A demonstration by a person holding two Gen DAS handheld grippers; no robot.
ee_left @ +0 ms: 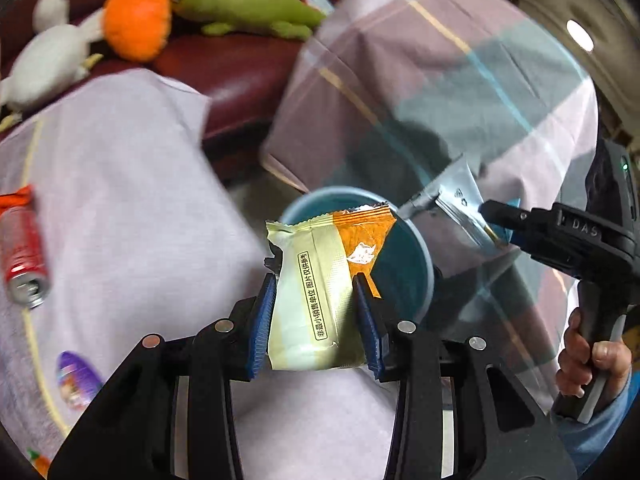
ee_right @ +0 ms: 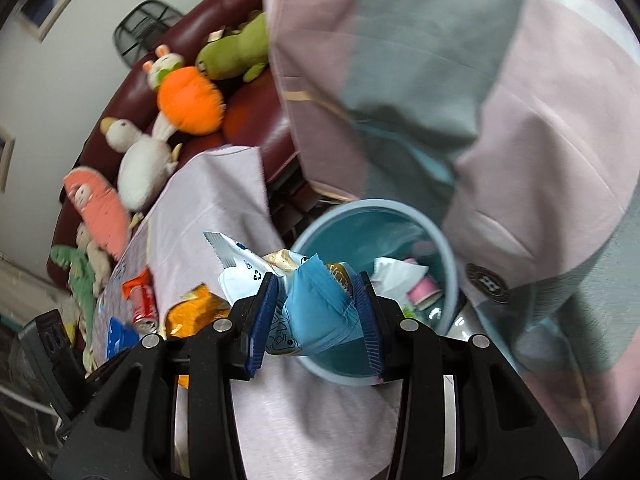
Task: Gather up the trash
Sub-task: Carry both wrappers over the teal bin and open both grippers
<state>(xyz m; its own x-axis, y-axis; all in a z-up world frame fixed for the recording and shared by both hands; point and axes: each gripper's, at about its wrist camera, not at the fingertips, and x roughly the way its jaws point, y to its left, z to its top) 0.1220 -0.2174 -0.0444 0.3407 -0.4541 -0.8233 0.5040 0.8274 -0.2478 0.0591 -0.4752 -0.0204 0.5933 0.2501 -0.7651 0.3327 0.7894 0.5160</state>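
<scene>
My left gripper (ee_left: pixel 316 312) is shut on a cream and orange snack wrapper (ee_left: pixel 320 284), held just in front of the blue trash bin (ee_left: pixel 424 264). My right gripper (ee_right: pixel 316 312) is shut on a blue and white snack wrapper (ee_right: pixel 316 312), held over the near rim of the bin (ee_right: pixel 450 256), which holds paper and other trash. In the left wrist view the right gripper (ee_left: pixel 492 220) shows at the right, holding its silvery wrapper (ee_left: pixel 460 200) beyond the bin's rim.
A red soda can (ee_left: pixel 24 256) (ee_right: pixel 142 304), an orange wrapper (ee_right: pixel 192 312) and a blue wrapper (ee_right: pixel 120 338) lie on the pale cloth-covered table (ee_left: pixel 120 220). Plush toys (ee_left: pixel 136 20) sit on the maroon sofa (ee_left: pixel 224 76). A striped cloth-covered surface (ee_right: pixel 440 80) rises behind the bin.
</scene>
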